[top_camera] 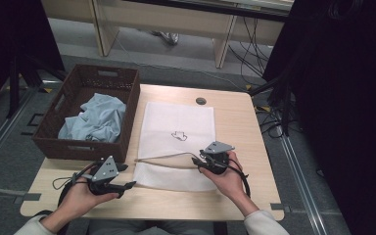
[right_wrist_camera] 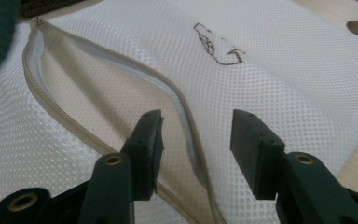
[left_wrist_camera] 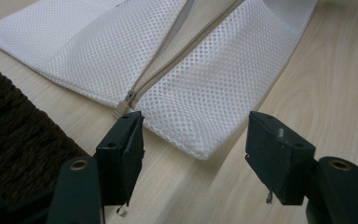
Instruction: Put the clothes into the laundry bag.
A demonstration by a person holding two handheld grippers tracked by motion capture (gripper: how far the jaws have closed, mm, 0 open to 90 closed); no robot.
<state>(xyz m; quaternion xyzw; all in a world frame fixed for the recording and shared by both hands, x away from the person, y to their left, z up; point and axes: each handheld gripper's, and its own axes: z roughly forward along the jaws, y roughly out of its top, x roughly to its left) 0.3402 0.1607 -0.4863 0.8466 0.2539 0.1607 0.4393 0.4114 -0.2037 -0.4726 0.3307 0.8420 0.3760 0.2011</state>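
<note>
Right claw [right_wrist_camera: 196,135] gapes over the mesh bag's [top_camera: 178,122] open zipper edge [right_wrist_camera: 186,112]; left claw [left_wrist_camera: 196,154] gapes too. Pinch only the upper lip and lift gently.

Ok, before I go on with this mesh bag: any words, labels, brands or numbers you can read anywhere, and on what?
No readable words, brands or numbers.
Mesh bag: one dark outline drawing, like a small hand or arrow; a sign, not letters.
Zipper: no marking to be made out.
Brown basket and blue cloth: no label to be seen.
Left tongs and right tongs: plain black, no print.
</note>
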